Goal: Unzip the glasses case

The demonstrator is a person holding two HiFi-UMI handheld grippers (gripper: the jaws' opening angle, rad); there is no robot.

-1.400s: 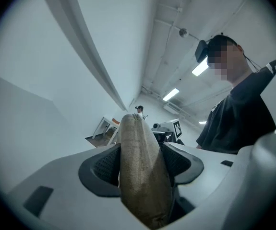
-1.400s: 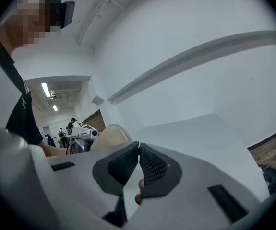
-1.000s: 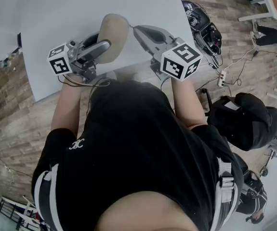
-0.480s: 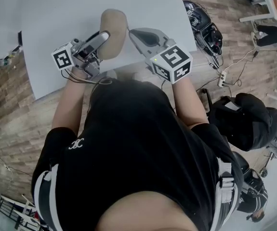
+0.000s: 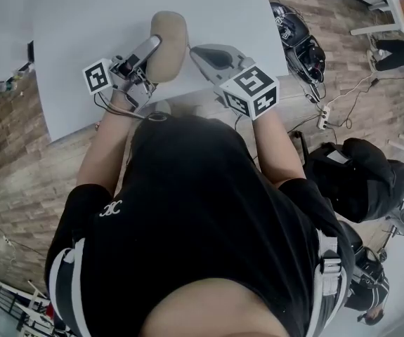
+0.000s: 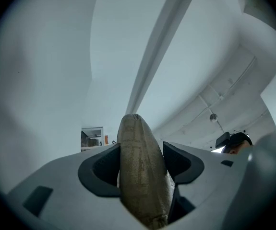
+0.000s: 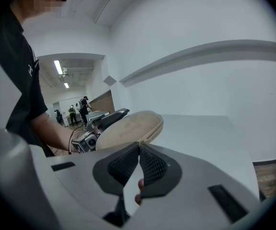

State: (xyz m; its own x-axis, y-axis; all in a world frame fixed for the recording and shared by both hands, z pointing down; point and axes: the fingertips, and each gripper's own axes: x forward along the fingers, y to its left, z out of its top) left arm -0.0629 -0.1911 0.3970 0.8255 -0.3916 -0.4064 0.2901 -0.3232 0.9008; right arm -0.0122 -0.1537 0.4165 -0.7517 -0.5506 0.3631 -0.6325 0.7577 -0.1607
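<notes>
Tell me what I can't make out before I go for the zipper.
Zipper pull: in no view; in the right gripper view the right gripper covers the case's near edge.
Case's lower end: left gripper view, sunk between the left gripper's jaws, cut off by the bottom edge.
Contact between right gripper and case: head view, too small.

glasses case (image 5: 168, 44) | tan, oval, fabric | clamped in left hand-held gripper (image 6: 142, 157) | zip apparently closed

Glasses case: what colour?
Tan. The glasses case shows best in the head view.
</notes>
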